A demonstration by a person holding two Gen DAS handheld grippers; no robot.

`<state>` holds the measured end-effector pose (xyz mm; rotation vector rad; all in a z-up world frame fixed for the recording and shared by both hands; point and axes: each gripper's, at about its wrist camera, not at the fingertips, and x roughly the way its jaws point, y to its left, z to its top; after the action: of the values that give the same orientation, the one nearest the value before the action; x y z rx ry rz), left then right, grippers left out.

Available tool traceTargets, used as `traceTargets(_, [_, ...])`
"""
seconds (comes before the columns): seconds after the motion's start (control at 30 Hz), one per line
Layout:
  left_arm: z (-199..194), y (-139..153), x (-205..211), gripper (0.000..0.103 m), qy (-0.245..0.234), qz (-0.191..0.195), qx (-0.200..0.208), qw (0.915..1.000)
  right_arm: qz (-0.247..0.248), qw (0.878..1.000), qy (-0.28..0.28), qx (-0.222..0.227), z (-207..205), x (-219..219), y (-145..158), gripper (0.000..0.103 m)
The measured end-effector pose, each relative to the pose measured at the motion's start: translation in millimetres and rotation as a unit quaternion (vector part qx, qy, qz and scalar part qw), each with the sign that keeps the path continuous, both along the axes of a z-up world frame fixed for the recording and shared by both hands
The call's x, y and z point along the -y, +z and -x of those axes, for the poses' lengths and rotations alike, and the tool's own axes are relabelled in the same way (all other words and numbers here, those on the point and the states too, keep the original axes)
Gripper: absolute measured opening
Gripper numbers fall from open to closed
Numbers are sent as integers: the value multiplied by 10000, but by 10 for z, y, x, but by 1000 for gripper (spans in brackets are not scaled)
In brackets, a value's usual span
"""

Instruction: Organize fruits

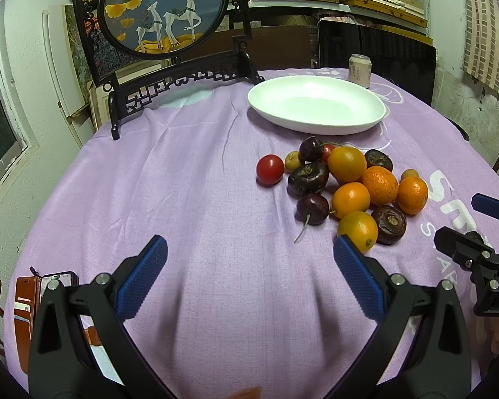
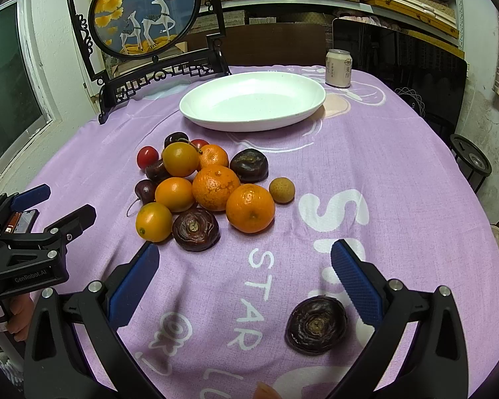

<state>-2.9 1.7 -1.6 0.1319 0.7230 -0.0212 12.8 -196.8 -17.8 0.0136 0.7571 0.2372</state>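
A pile of fruit (image 1: 349, 183) lies on the purple cloth: oranges, dark water chestnuts, cherries, small tomatoes, a longan. It also shows in the right wrist view (image 2: 203, 189). A white oval plate (image 1: 316, 106) (image 2: 252, 99) stands empty behind the pile. My left gripper (image 1: 249, 259) is open and empty, just left of and nearer than the pile. My right gripper (image 2: 246, 266) is open and empty. A lone dark water chestnut (image 2: 316, 326) lies on the cloth close to its right finger (image 2: 356, 282).
A drink can (image 1: 359, 69) (image 2: 338, 68) stands behind the plate. A framed deer screen (image 1: 163, 10) (image 2: 143, 13) stands at the back left. A phone in a brown case (image 1: 33, 302) lies at the table's left edge. A dark chair back (image 1: 376, 56) rises behind the table.
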Motion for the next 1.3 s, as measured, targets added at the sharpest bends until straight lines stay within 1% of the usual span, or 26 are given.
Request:
traceTargets(0.3, [-8,-60,10,101,-11,7,-41,10000,3,10000,1,-4,-4,0,-6,102])
traceTargets(0.77, [-3,-40,9,101,2,23,-70,10000,14,10000,2,-14,-6,-35,-34,102])
traceTargets(1.0, [-15,-23,0,101,0,34,-125,9999,38,10000,12,-25,-72,7,33,102])
traceTargets(1.2, [-33,-23,-4,101,-15,52,-200,9998,123,9999,56,-57,-25,-35,-73,102])
traceTargets(1.3, [-73,-81,-6,101,-44,57,-382,9992,224,9996,84,-134,-29,-49,-106,102])
